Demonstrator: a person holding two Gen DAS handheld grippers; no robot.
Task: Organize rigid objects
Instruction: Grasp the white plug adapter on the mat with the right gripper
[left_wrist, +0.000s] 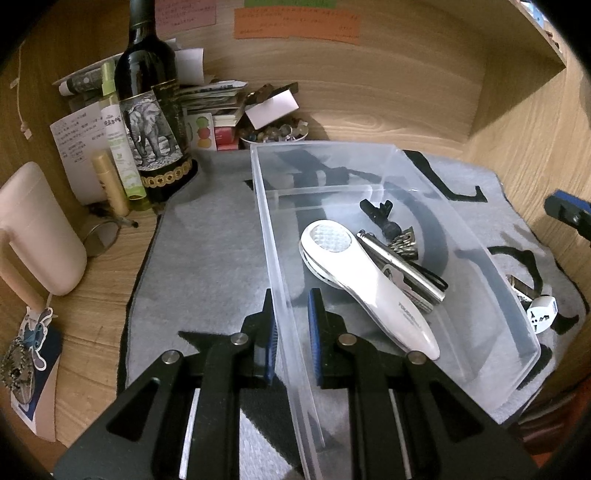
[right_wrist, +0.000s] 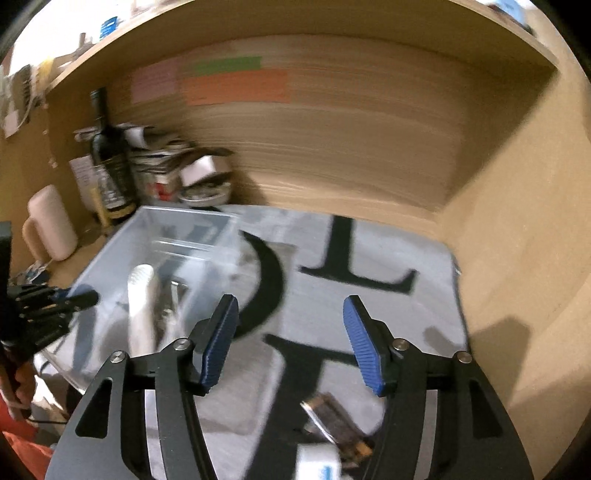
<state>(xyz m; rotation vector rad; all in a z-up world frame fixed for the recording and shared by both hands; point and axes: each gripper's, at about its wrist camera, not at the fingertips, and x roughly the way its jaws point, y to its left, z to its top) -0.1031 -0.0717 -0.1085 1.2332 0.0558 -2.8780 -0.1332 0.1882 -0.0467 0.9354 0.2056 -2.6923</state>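
The left tool (left_wrist: 291, 332) straddles the clear bin's (left_wrist: 406, 162) near wall, pads apart. The right tool (right_wrist: 290, 339) hangs spread wide over bare grey mat (right_wrist: 424, 306). The wooden desk (left_wrist: 92, 280) is walled behind and right.

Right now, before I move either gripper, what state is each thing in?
left gripper: straddling the bin's near wall, pads not visibly pressing it
right gripper: open, empty, above the mat
clear plastic bin: upright, no lid
white handheld device: lying in the bin
metal clips: lying in the bin beside it
wine bottle: upright
white cube adapter: on the mat outside the bin
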